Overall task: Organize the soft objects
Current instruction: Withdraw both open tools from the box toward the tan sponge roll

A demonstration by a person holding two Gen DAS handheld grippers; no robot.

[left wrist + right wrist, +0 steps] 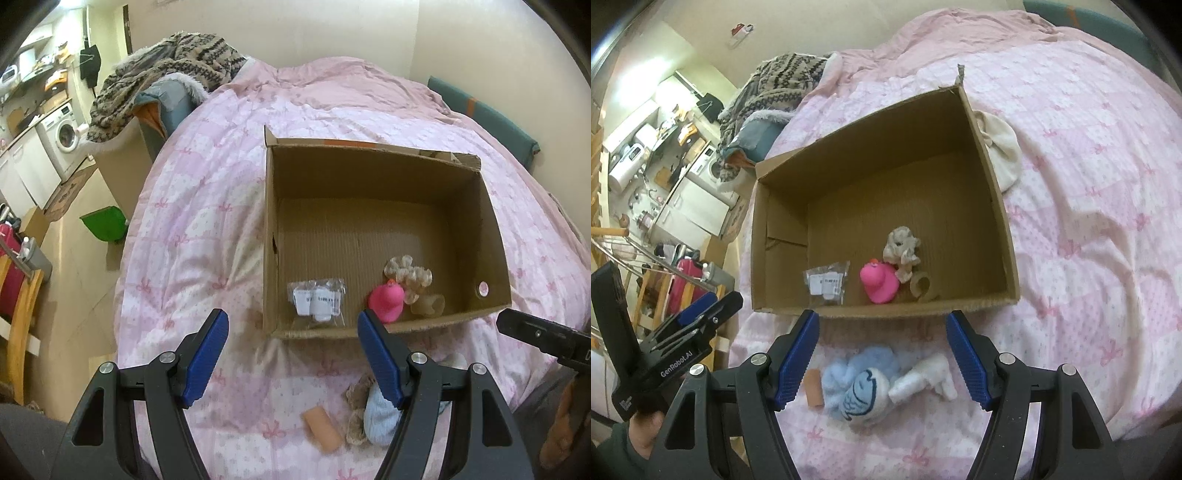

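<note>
An open cardboard box sits on the pink bed. Inside lie a pink duck toy, a beige fuzzy toy, a tan roll and a clear plastic packet. In front of the box on the quilt lie a light blue plush, a white soft piece, a tan block and a brown fuzzy toy. My left gripper is open and empty. My right gripper is open and empty above the blue plush.
A cream cloth lies beside the box's right wall. A patterned blanket is heaped at the bed's far left. A green dustpan and a wooden chair stand on the floor to the left.
</note>
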